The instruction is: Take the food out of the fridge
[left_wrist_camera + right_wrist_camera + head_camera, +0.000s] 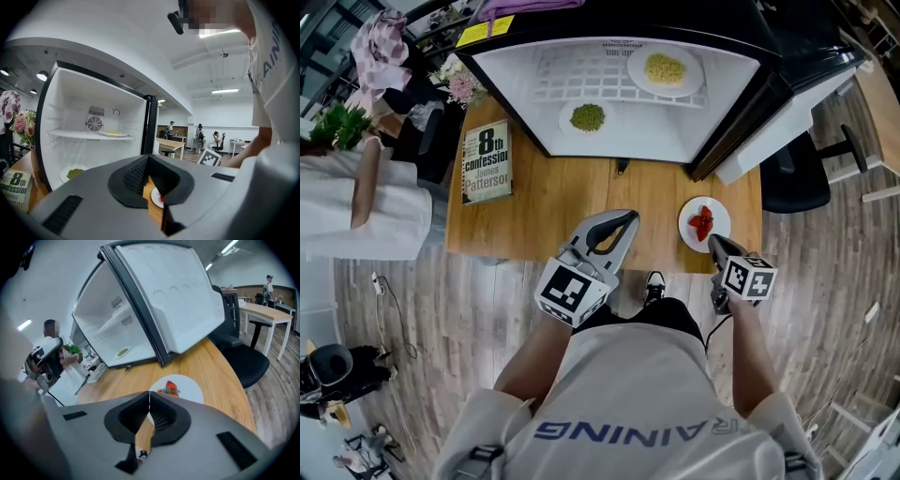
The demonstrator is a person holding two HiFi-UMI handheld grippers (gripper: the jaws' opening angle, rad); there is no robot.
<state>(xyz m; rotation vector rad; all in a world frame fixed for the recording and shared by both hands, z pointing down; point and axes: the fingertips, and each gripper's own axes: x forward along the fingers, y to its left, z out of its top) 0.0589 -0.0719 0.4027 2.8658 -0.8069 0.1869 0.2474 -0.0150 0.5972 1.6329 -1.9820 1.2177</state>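
We're over a light wooden table (562,206) on a grey plank floor (394,272), with an open office behind. The landmark is the white, black-framed fridge (511,84), mouth facing us.

Its door (778,122) swings out on the fridge's right, a black office chair (797,173) just past it. Left of the fridge lies a paperback book (487,161); bare wood runs between it and the door.

Inside the fridge, a round white plate of yellow food (665,69) sits on the wire shelf and a round white plate of green food (588,117) on the floor. Before the fridge, near the door, a round white plate (720,214) carries red strawberries (701,222), their clump running towards the fridge.

The left gripper (628,217) hovers before the fridge, jaws closed on nothing. The right gripper (712,240), tips together and empty, points at the strawberries.
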